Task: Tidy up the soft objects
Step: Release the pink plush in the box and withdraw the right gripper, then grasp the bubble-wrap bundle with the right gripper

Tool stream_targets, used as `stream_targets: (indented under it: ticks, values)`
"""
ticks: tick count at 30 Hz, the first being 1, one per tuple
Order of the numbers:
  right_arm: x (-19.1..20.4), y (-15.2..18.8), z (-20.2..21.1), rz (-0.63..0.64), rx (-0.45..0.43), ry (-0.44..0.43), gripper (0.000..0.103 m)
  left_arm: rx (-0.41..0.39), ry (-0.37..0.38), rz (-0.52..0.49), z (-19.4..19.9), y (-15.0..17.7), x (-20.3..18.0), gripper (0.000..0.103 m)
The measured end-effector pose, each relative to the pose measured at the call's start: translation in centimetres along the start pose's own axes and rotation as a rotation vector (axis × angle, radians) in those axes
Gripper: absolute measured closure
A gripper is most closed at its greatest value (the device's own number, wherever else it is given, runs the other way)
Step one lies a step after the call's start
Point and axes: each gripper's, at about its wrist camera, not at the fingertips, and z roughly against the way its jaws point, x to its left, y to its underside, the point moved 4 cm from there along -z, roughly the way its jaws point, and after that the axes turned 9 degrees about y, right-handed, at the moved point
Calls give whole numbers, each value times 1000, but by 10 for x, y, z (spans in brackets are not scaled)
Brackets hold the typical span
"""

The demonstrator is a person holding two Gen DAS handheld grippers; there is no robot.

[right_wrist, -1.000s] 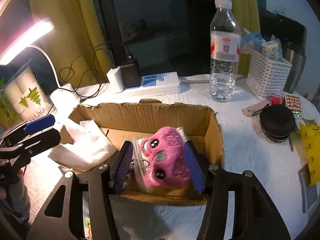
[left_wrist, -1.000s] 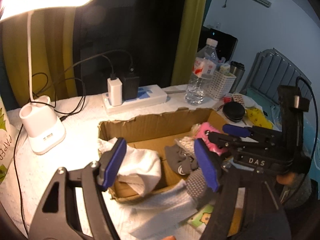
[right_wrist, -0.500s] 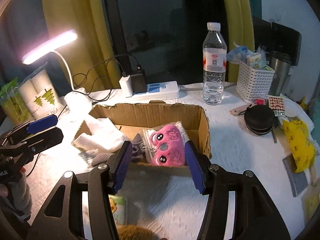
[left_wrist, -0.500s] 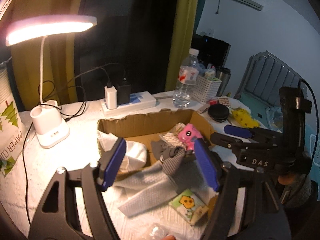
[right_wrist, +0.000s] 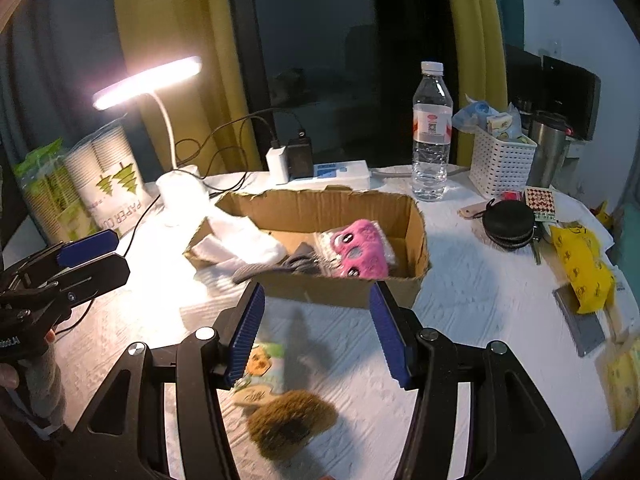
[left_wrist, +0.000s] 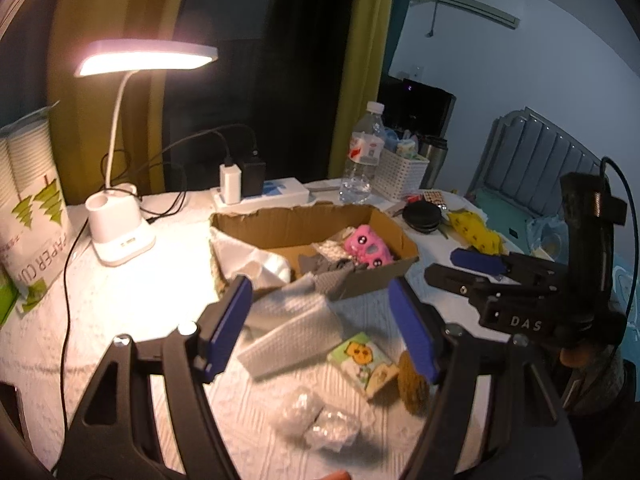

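White textured tablecloth [right_wrist: 472, 280], lit lamp [left_wrist: 148, 56], yellow curtains [right_wrist: 160, 40]

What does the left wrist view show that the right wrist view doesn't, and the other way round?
Only the left wrist view shows the two clear plastic packets on the tablecloth, the grey waffle cloth spilling over the box front, and the right gripper. Only the right wrist view shows the left gripper and the grey card under the yellow bag. Both show the cardboard box with the pink plush inside, the brown furry item and the lit lamp.
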Motion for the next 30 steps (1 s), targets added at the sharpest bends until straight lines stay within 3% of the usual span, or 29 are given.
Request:
stream_targets:
  ticks: [17,30]
  values:
    - [61,41,13,88,42,-33,45,-24,-40,51,45,53,29,31]
    - [121,78,-14,172,136,-101,45,-1,-99,92,61,90,60,31]
